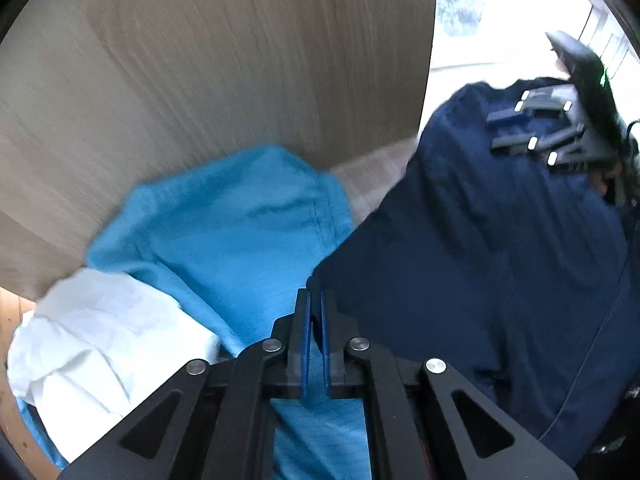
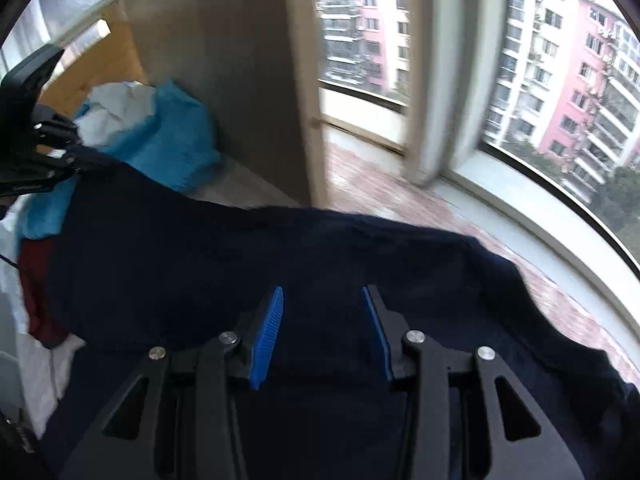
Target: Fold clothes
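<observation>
Navy garment stretches between both claws. Left claw is pinched closed on its near corner; right claw hovers over the dark cloth with jaws spread, gripping nothing. Beyond lie a light blue garment and white cloth against a wooden panel; windows farther off.

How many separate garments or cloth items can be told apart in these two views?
4: navy garment draped in front, nipped by the left hand-held gripper; bright blue cloth against the wooden panel; white cloth beside it; dark red item under the navy. More may be hidden.
</observation>
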Demonstrator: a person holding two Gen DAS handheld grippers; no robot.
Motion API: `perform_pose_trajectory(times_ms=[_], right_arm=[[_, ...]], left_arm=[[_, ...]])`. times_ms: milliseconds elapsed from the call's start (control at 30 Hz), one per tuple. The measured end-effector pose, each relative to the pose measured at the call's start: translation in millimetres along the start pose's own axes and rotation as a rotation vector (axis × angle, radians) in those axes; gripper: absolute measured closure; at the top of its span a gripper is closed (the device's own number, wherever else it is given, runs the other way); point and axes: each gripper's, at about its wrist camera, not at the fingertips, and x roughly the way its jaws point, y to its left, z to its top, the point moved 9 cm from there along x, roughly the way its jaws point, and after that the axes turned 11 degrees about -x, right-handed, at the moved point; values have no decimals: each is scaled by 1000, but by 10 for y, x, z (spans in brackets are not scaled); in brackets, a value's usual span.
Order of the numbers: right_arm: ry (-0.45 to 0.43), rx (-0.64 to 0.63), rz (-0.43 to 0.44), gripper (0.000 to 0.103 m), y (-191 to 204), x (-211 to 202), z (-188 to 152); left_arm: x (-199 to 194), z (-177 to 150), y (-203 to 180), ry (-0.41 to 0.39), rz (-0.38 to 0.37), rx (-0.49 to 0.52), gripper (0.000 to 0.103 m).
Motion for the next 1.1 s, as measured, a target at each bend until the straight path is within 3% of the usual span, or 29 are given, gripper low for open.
perform_pose_trajectory(times_ms=[133, 200, 333, 400, 533, 667, 800, 833, 933, 1100], right_arm=[[6, -62, -2, 63, 169, 167, 108], [48, -71, -12, 62, 185, 361, 72], [33, -92, -56, 63, 200, 367, 138], [-41, -58, -19, 63, 242, 246, 244], [50, -110, -28, 63, 358, 441, 217], [16, -73, 17, 63, 413, 310, 281], [-2, -58, 38, 63, 465, 197, 315], [18, -80, 17, 63, 479, 208, 288], [43, -73, 34, 63, 485, 242, 174], [62, -42, 45, 63, 472, 253, -31]], left_arm=[[-201, 184, 113, -28, 10, -30, 99], [-191, 173, 121, -11, 27, -16, 99], [-142, 90, 118, 12, 35, -9, 99], [-152, 59, 117, 12, 17, -28, 99], [-217, 69, 107, 9, -16, -53, 99], [-288, 67, -13, 6, -15, -42, 99], [-289, 37, -32, 19, 33, -33, 87], [-303, 9, -11, 20, 43, -45, 81], [-430, -214, 89, 15, 51, -124, 80], [-396, -846, -331, 83, -68, -156, 76]])
